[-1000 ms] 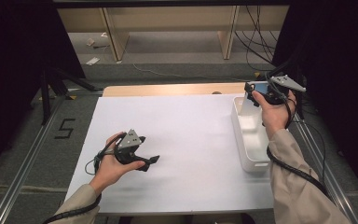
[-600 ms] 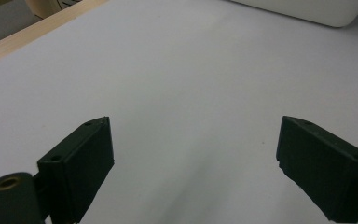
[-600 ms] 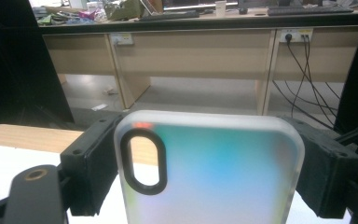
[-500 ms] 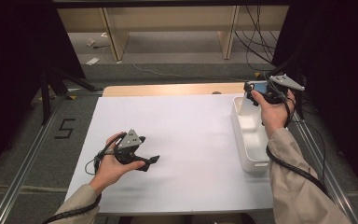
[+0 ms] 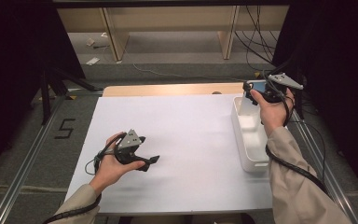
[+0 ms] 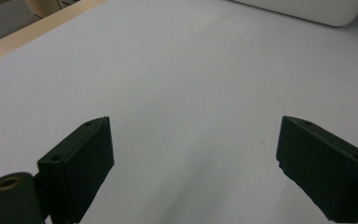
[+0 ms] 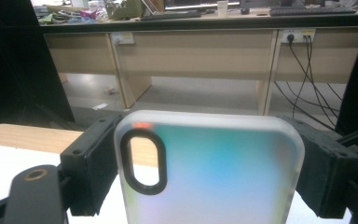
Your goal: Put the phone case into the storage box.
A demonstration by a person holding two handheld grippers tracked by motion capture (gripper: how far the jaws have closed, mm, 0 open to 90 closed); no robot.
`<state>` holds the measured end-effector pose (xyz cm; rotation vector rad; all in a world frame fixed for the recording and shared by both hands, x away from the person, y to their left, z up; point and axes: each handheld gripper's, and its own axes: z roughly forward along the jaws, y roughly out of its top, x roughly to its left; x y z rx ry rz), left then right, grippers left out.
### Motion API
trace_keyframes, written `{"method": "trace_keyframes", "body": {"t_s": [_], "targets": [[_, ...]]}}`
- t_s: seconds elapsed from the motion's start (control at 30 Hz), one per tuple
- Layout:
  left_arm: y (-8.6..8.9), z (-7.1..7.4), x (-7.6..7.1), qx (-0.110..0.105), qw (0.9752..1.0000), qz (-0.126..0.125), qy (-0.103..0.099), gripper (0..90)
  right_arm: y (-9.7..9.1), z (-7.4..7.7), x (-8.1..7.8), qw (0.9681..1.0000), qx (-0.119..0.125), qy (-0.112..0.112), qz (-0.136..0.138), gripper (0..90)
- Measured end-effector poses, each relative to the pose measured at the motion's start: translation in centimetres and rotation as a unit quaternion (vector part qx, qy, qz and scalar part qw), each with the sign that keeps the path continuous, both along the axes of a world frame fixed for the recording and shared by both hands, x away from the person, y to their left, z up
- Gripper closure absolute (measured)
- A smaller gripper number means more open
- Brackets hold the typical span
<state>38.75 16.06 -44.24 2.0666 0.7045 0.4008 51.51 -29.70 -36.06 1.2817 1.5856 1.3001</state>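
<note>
Jaws around frosted, round-cornered phone case point(image 7: 214, 172)

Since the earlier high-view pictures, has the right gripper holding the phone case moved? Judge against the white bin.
No. The right gripper sits at the same spot above the far end of the white bin, phone case clamped.

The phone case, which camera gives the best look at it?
The right gripper view: the phone case sits close up, clamped between the right hand-held gripper's black jaws, its camera cutout plain. In the high view it is just a small bluish patch above the white bin.
</note>
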Motion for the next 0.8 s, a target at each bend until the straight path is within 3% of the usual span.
{"method": "trace_keyframes", "body": {"t_s": [0.8], "targets": [[-0.03, 0.01, 0.0, 0.003, 1.0, -0.002, 0.002, 10.4, 0.04, 0.15, 0.74, 1.0, -0.001, 0.004, -0.004, 18.8]]}}
